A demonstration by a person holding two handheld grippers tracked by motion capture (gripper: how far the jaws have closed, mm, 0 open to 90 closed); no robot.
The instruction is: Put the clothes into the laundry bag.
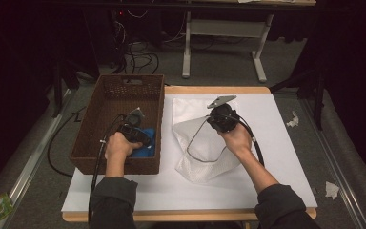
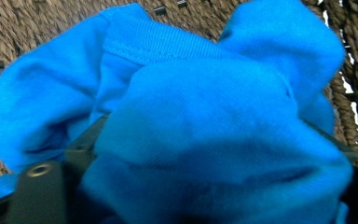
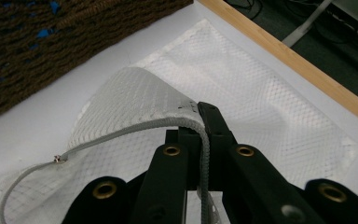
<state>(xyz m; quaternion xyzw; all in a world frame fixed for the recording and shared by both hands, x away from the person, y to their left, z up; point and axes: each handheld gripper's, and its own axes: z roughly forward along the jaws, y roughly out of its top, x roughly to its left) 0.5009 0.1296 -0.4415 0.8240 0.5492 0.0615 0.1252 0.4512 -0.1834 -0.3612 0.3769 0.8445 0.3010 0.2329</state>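
Left hand-held gripper (image 1: 140, 136) sits inside the brown wicker basket (image 1: 106, 100), down at its near-right corner, w/ the blue cloth (image 1: 145, 138) directly under and around its tip. In the left gripper view the blue cloth (image 2: 205, 121) is bunched up btwn the black jaws and spills over them; basket weave shows behind it. Jaws are part-closed w/ cloth btwn them; cannot tell from the frames whether the pads actually press on it. Right hand-held gripper (image 1: 223, 119) is over the white tabletop (image 1: 276, 143), well apart from the basket, clenched on the grey zip edge of the white mesh bag (image 1: 205, 143). In the right gripper view the right hand-held gripper (image 3: 200, 116) has its jaws tight together, grey edge trim of the mesh bag (image 3: 242, 88) pinched btwn them and lifted, so the bag's upper layer stands off the lower one and the mouth gapes toward the basket side. Rest of the bag lies flat on the tabletop, just beside the basket's right wall, not touching it as far as visible. Blue cloth is wholly in the basket, none in the bag.
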